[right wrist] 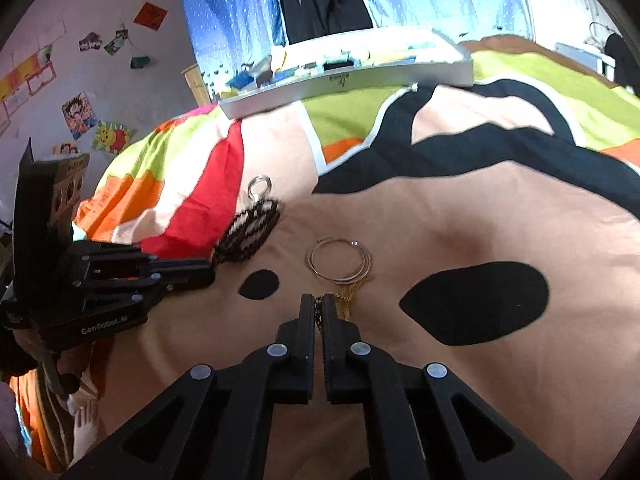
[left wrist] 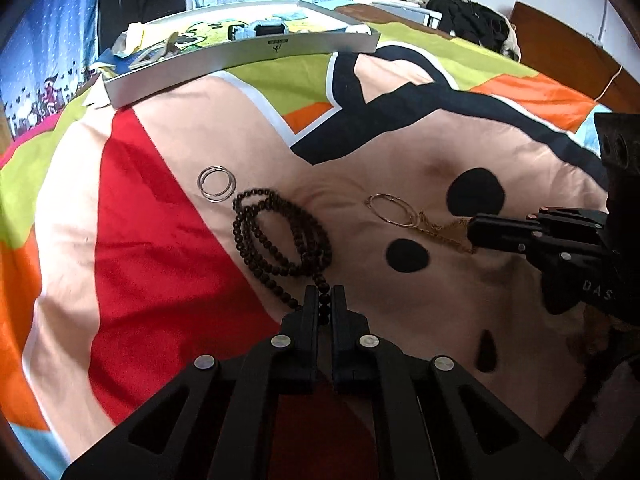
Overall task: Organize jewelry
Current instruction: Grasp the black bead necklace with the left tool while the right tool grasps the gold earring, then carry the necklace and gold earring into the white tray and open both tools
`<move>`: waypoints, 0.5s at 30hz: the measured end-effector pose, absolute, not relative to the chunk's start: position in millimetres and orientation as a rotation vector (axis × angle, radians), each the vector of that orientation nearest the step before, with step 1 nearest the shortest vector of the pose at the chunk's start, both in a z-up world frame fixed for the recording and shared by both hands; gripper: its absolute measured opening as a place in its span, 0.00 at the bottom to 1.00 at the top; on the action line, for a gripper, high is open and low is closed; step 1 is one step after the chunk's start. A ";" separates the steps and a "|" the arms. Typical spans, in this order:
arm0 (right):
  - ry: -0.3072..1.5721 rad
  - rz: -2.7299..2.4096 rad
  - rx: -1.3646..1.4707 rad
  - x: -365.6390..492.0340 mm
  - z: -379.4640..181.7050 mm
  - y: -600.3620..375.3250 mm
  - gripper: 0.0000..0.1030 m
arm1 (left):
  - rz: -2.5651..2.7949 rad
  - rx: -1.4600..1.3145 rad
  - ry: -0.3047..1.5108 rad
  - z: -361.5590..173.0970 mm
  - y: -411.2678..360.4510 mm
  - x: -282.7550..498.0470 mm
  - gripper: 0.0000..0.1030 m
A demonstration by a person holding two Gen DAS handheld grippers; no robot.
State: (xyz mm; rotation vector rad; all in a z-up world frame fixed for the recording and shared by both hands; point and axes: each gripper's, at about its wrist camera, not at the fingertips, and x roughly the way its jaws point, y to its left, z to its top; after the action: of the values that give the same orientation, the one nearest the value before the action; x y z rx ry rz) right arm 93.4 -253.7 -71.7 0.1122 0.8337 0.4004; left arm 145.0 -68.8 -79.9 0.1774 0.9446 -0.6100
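Bedroom, bright patterned bedspread [left wrist: 168,240] as work surface, blue curtain behind. Grey tray [left wrist: 240,64] sits at the far edge of the bed, well apart from the jewelry; it holds assorted bits, too small to identify.

Left gripper [left wrist: 325,300]: jaws nearly closed, pinching a strand of the dark beads [left wrist: 280,236]. Rest of the beads lie coiled on the bedspread.

Right gripper [right wrist: 318,306]: jaws nearly closed on the gold chain [right wrist: 348,298], at the end nearest the camera. Chain trails up to the gold hoops [right wrist: 340,262], which lie flat.

Silver rings [left wrist: 216,184] lie untouched just beside the beads' far end.

Progress: early, as I read it. All four pieces are on the bedspread, none visibly in the tray. Both grasps look made, neither piece lifted. Left to do: carry beads and chain to the tray, then hoops and rings.

Risk: chain may drag the hoops along.
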 end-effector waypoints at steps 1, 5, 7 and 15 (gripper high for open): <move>0.823 0.397 0.114 91.4 -67.7 -254.2 0.03 | -0.613 0.168 0.946 -76.0 -67.6 142.7 0.03; 0.777 0.380 0.106 86.1 -51.8 -254.1 0.03 | -0.623 0.148 0.941 -61.6 -63.9 137.9 0.03; 0.755 0.373 0.114 86.2 -43.7 -256.4 0.03 | -0.627 0.135 0.940 -53.9 -62.8 139.0 0.03; 0.674 0.364 0.115 101.7 -10.1 -263.9 0.03 | -0.634 0.110 0.906 -15.7 -60.4 161.5 0.03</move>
State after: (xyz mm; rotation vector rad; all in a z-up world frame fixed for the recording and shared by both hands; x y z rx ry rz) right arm 101.7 -263.9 -10.1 0.1150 0.6736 0.3641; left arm 161.5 -60.4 -15.7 0.1103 0.9056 -0.6343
